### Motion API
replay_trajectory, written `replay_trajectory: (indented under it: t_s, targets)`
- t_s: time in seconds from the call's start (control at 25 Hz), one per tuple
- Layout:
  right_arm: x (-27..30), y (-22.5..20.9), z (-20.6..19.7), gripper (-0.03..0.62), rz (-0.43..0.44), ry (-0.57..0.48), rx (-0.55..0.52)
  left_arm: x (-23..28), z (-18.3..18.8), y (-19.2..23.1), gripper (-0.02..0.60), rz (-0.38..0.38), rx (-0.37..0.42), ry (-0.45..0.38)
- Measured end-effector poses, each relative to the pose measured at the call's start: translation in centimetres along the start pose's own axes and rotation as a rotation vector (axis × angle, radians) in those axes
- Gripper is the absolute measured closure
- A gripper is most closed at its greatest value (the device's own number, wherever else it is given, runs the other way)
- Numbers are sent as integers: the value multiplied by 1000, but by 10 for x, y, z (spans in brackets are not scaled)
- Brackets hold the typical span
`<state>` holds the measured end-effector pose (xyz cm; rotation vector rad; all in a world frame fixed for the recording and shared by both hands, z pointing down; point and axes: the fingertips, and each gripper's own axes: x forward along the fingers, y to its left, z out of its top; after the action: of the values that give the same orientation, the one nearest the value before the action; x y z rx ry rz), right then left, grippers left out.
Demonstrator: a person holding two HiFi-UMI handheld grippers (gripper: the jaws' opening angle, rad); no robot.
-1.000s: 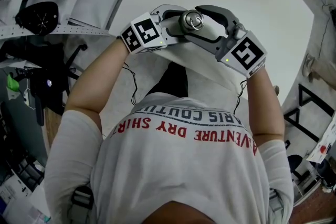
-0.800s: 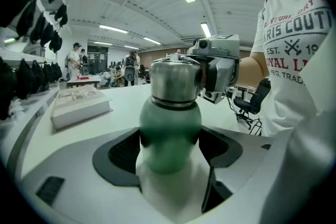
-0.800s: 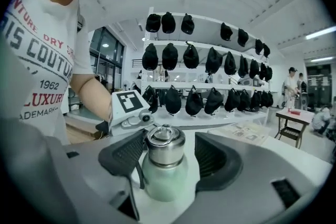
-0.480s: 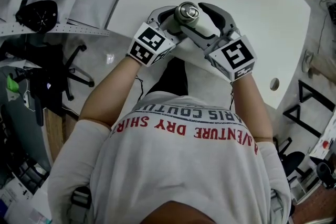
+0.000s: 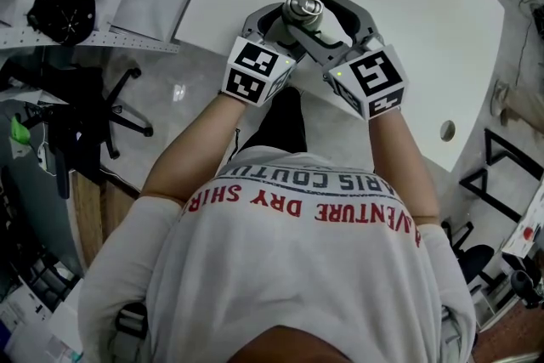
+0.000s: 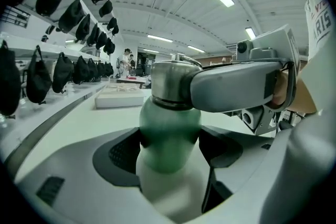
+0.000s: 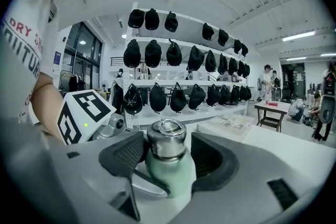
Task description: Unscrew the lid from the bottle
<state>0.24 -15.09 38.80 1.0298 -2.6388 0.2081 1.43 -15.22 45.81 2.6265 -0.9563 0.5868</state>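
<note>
Gripping for the twist | left claw (image 6: 169, 149) clamped on bottle (image 7: 170, 173), body between its jaws | right claw (image 7: 167, 153) clamped on lid (image 5: 303, 7), just above left claw | lid looks seated | next, likely: turn right claw, brace left.

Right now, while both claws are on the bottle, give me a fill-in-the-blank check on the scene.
The left claw is shut on the bottle's ____ upper part.
The right claw is shut on the bottle's metal ____.
In the right gripper view, rows of black ____ hang behind the bottle.
Missing words: green; lid; caps.
</note>
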Motion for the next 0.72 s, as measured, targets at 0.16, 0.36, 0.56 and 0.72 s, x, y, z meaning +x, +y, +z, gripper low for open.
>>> replay_trajectory:
  t_s: [0.16, 0.36, 0.56, 0.72]
  targets:
    - [1, -1, 0, 353, -8, -5, -11, 1, 0, 0, 216, 9, 3, -2]
    - [0, -3, -1, 358, 2, -6, -14, 2, 0, 0, 216, 0, 10, 2]
    - [1, -3, -2, 362, 31, 3, -34, 1, -1, 1, 218, -54, 35, 8]
    - [3, -3, -3, 365, 65, 14, -43, 0, -1, 3, 218, -116, 66, 18]
